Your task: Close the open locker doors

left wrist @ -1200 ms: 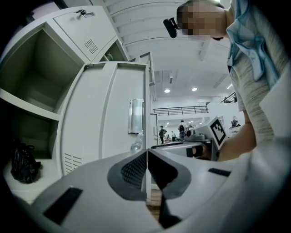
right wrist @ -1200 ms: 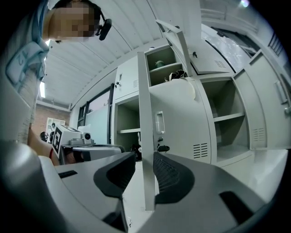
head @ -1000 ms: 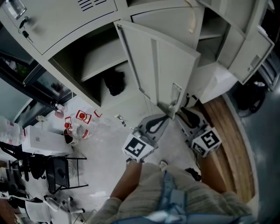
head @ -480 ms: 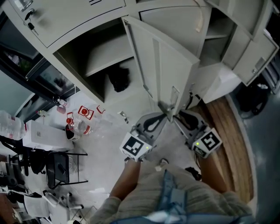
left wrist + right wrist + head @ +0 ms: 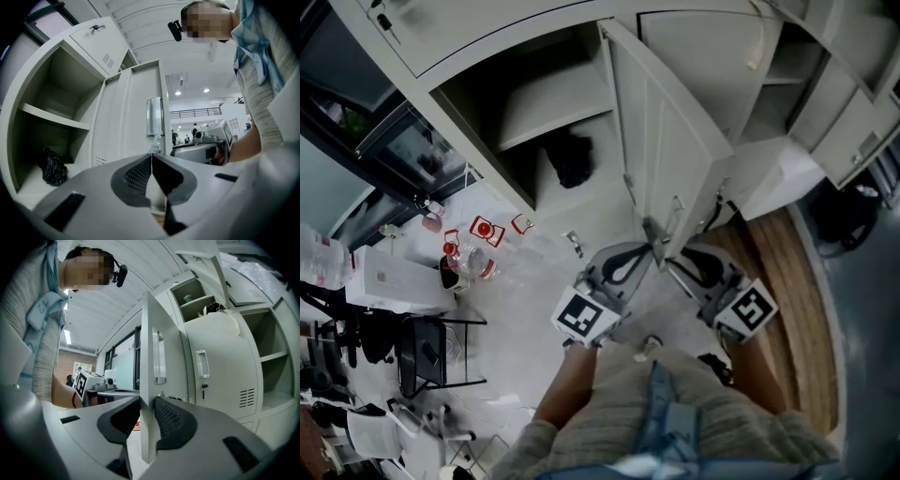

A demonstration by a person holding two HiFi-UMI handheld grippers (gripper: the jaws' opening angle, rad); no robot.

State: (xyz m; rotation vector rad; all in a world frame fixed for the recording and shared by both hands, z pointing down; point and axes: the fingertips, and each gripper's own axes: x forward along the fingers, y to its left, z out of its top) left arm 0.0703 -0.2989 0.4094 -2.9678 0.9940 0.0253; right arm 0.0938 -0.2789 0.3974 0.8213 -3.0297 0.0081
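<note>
right tongs (image 5: pixel 146 404) clench the free edge of the locker door (image 5: pixel 661 159), left tongs (image 5: pixel 151 157) clenched empty beside it.

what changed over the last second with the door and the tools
The locker door looks swung slightly left in the head view, toward its open compartment, led by the right tool clamped on its free edge; the left tool rides along shut beside it. Nothing was taken or let go. The black bag stayed put in the compartment.
</note>
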